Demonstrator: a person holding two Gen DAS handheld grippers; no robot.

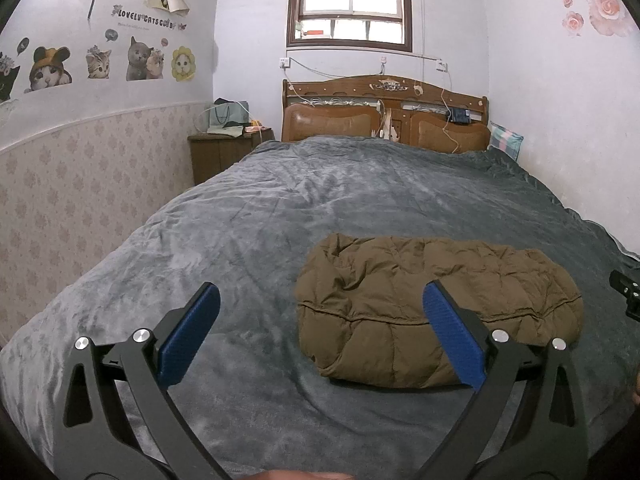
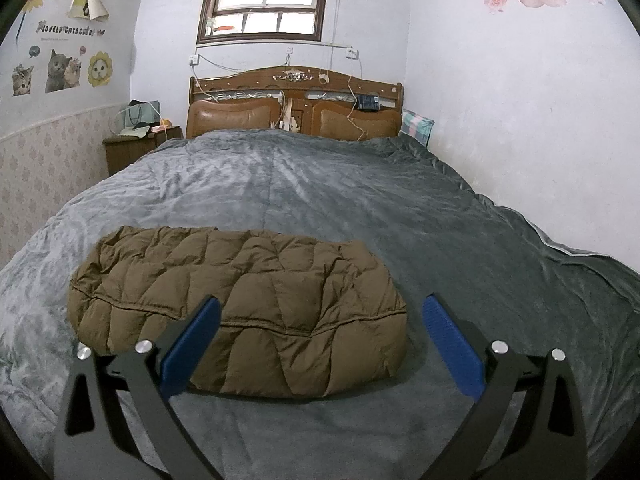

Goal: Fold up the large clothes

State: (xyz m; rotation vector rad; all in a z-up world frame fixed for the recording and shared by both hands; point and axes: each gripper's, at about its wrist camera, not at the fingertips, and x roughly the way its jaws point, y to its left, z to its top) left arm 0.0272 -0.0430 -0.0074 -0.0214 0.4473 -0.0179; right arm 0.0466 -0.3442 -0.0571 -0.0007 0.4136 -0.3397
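Observation:
A brown quilted down jacket (image 1: pixel 432 300) lies folded into a compact bundle on the grey blanket of the bed (image 1: pixel 280 208). It also shows in the right wrist view (image 2: pixel 240 300). My left gripper (image 1: pixel 320 300) is open and empty, held above the bed just in front of the jacket's left end. My right gripper (image 2: pixel 320 312) is open and empty, held in front of the jacket's right end. Part of the right gripper shows at the right edge of the left wrist view (image 1: pixel 628 292).
A wooden headboard (image 1: pixel 384 116) stands at the far end under a window (image 1: pixel 350 0). A nightstand (image 1: pixel 228 152) with bags is at the far left. A checked pillow (image 1: pixel 506 140) lies at the far right. Walls run along both sides.

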